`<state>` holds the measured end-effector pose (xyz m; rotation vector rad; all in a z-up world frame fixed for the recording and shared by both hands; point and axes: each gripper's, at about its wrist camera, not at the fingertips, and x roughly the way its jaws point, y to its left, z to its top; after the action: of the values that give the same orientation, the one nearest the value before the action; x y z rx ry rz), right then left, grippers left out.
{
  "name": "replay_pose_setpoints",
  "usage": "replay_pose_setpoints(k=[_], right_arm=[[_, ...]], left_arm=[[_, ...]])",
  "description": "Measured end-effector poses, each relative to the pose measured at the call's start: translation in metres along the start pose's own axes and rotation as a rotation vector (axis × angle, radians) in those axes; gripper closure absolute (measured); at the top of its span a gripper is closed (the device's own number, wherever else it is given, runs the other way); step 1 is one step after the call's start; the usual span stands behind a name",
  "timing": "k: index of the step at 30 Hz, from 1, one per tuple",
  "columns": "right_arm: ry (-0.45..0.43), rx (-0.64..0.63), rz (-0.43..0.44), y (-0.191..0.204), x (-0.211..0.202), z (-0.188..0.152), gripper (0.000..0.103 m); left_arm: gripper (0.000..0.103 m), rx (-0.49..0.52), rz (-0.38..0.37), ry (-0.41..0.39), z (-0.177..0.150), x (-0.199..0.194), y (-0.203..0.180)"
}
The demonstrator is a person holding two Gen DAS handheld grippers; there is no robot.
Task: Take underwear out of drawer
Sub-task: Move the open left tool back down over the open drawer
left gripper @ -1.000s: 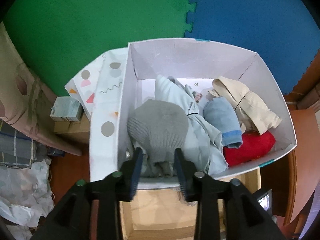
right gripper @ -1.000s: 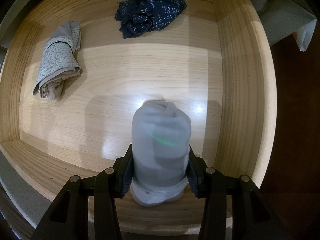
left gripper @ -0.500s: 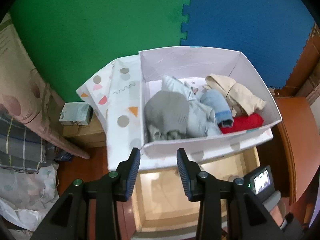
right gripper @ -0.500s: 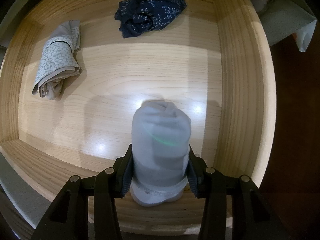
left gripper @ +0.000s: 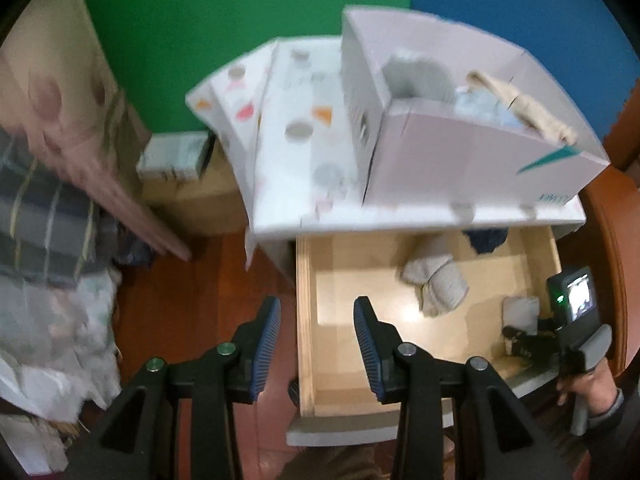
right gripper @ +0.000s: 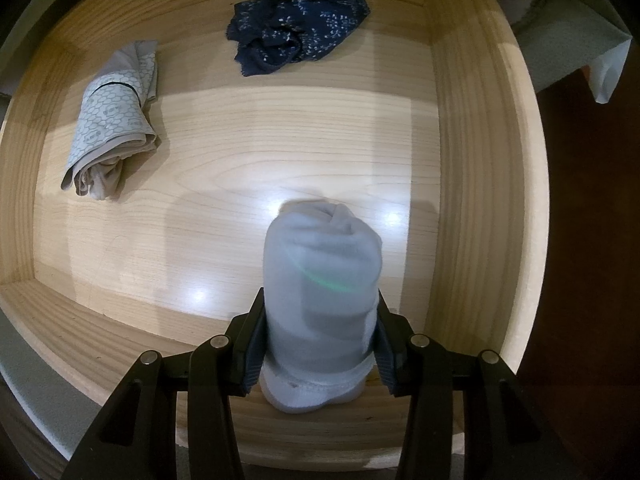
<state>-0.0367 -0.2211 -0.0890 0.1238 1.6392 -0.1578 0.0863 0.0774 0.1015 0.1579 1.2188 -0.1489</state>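
Observation:
The wooden drawer [right gripper: 480, 160] is pulled out, seen from above in both views. My right gripper [right gripper: 320, 344] is shut on a pale blue rolled underwear [right gripper: 320, 264] near the drawer's front right corner. A grey patterned roll [right gripper: 112, 120] lies at the left and a navy floral piece [right gripper: 296, 36] at the back. In the left wrist view my left gripper [left gripper: 316, 344] is open with nothing between its blue pads, above the drawer's left wall [left gripper: 306, 320]. The grey roll [left gripper: 440, 284], the navy piece [left gripper: 486, 238] and the right gripper [left gripper: 532, 336] also show there.
A white box [left gripper: 460, 160] holding several garments stands on the patterned cloth [left gripper: 296, 132] above the drawer. Folded fabrics [left gripper: 44, 232], a small carton [left gripper: 176, 152] and white bags [left gripper: 52, 340] crowd the left. Red-brown floor [left gripper: 192, 300] lies between. A person's hand [left gripper: 592, 384] grips the right tool.
My left gripper has drawn back and down from the white box to the drawer's front left edge, leaving the grey garment in the box. The right gripper and its roll have not moved.

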Motion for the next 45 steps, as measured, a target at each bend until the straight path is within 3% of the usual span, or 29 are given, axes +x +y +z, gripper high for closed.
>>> replay_pose_setpoints(k=[7, 17, 23, 45], right_arm=[[0.0, 0.002, -0.004, 0.003, -0.002, 0.0, 0.061], [0.003, -0.006, -0.015, 0.003, -0.002, 0.0, 0.062], [0.005, -0.01, -0.024, 0.007, -0.006, 0.001, 0.062], [0.015, -0.036, -0.058, 0.016, -0.011, -0.002, 0.062]], left_arm=[[0.064, -0.027, 0.015, 0.025, -0.035, 0.046, -0.007], [0.064, 0.007, -0.009, -0.043, -0.056, 0.078, -0.028], [0.064, -0.015, -0.019, 0.011, -0.064, 0.098, -0.024], [0.064, -0.066, -0.094, 0.022, -0.067, 0.104, -0.021]])
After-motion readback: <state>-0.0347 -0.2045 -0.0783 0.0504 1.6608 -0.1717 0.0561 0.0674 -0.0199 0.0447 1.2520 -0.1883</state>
